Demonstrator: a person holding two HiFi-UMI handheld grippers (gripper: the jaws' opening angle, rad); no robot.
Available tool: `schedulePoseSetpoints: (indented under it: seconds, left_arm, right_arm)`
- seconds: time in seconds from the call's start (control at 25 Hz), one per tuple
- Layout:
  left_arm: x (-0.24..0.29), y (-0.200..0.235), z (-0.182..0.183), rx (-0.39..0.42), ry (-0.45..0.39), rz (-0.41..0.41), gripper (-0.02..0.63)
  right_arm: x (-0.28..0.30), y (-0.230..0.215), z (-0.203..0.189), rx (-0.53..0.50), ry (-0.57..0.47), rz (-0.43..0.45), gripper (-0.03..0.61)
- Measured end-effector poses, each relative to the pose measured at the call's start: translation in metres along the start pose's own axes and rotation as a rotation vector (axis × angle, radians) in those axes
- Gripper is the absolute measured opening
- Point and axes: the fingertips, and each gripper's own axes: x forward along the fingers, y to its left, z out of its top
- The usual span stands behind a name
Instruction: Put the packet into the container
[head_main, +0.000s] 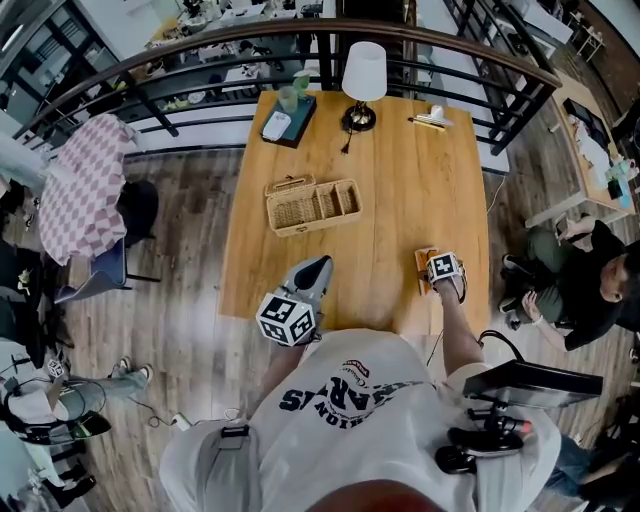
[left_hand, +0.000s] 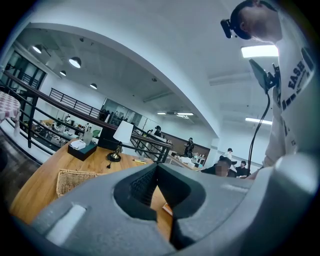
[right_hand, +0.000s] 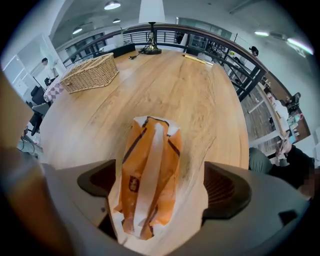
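On the wooden counter (head_main: 380, 180), we see the wicker container (head_main: 312, 206) sitting near the middle, well apart from both our tools. Over the near edge, our left hand-held gripper (left_hand: 157, 172) has its jaws pressed together with nothing between them. Our right hand-held gripper (right_hand: 160, 200) is spread wide around the orange-and-white packet (right_hand: 150, 170), which lies flat on the counter near the right side, between the jaws but not squeezed.
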Motion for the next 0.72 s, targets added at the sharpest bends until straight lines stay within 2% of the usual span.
schedulePoseSetpoints:
  seconds: [0.2, 0.4, 0.44, 0.48, 0.52, 0.56, 0.72]
  left_arm:
    - [0.000, 0.000, 0.002, 0.005, 0.000, 0.005, -0.002]
    - [0.001, -0.001, 0.001, 0.009, 0.001, -0.001, -0.002]
    - [0.002, -0.001, 0.001, 0.011, 0.001, -0.003, -0.002]
    - [0.002, -0.002, 0.001, 0.013, 0.000, -0.005, -0.002]
    - [0.003, -0.003, 0.001, 0.014, -0.001, -0.006, -0.002]
    - [0.003, -0.003, 0.001, 0.014, -0.002, -0.006, -0.002]
    - [0.002, 0.000, 0.000, 0.009, 0.001, 0.003, -0.002]
  right_arm:
    - [0.007, -0.001, -0.004, -0.014, 0.014, -0.003, 0.543]
    - [0.012, 0.005, -0.008, -0.051, 0.049, 0.032, 0.537]
    - [0.012, 0.005, -0.010, -0.052, 0.062, 0.043, 0.498]
    - [0.011, 0.006, -0.012, -0.047, 0.069, 0.050, 0.332]
    - [0.009, 0.005, -0.013, -0.038, 0.071, 0.051, 0.267]
    - [0.008, 0.004, -0.014, -0.031, 0.070, 0.048, 0.237]
    - [0.005, 0.000, -0.013, -0.031, 0.061, 0.032, 0.184]
